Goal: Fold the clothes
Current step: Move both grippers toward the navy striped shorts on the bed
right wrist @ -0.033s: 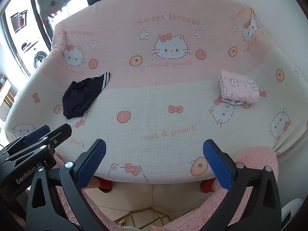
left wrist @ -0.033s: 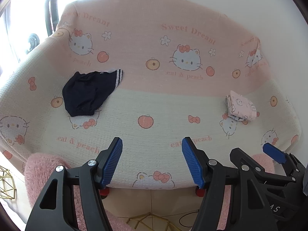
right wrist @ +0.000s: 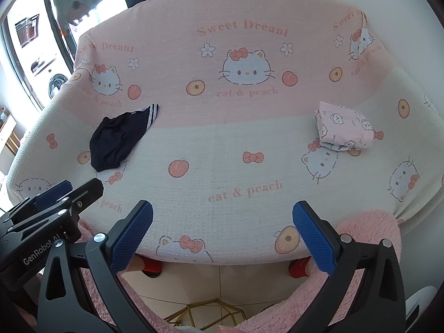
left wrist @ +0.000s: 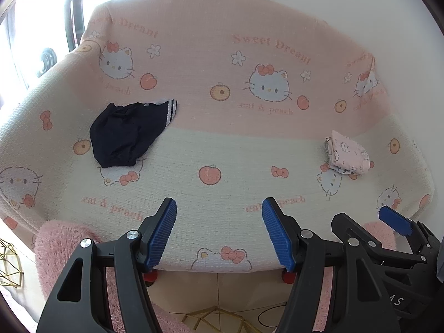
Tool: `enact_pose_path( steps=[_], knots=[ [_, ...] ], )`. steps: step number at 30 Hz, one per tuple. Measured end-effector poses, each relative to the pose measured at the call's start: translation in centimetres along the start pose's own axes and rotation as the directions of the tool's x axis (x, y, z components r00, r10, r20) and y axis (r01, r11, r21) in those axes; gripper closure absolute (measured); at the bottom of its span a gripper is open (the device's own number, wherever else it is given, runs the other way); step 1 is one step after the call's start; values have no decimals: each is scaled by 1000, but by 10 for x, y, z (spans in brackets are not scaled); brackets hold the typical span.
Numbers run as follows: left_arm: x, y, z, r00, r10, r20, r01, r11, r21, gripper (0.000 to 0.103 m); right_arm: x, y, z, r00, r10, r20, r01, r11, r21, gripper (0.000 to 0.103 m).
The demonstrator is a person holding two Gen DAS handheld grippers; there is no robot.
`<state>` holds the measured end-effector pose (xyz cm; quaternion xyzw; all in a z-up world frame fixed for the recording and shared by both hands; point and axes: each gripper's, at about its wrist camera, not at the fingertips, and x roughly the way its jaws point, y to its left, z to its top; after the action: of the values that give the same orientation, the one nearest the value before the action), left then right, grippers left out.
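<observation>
I have the left gripper (left wrist: pixel 219 231) hovering off the near edge of the sofa (left wrist: pixel 222 149), its fingers (left wrist: pixel 162 233) spread wide and empty; the right gripper (right wrist: pixel 222 238) sits just beside it, fingers equally wide with nothing between them; the crumpled navy garment (left wrist: pixel 125 136) lies on the left of the seat by the backrest; the folded pink garment (right wrist: pixel 342 130) rests well apart on the right; a fluffy pink rug (right wrist: pixel 369 236) lies below the sofa.

No visible change: left gripper (left wrist: pixel 219 233), right gripper (right wrist: pixel 222 238) same pose, fingers equally spread.
</observation>
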<state>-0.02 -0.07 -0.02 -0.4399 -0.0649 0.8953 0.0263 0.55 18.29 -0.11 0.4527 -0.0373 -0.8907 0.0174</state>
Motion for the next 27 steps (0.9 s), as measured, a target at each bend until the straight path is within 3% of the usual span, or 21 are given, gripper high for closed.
enact_pose_path(
  steps=[27],
  knots=[
    [19, 5, 2, 999, 40, -31, -40, 999, -4, 37, 20, 3, 2, 1000, -2, -12, 1, 1000, -24, 1]
  ],
)
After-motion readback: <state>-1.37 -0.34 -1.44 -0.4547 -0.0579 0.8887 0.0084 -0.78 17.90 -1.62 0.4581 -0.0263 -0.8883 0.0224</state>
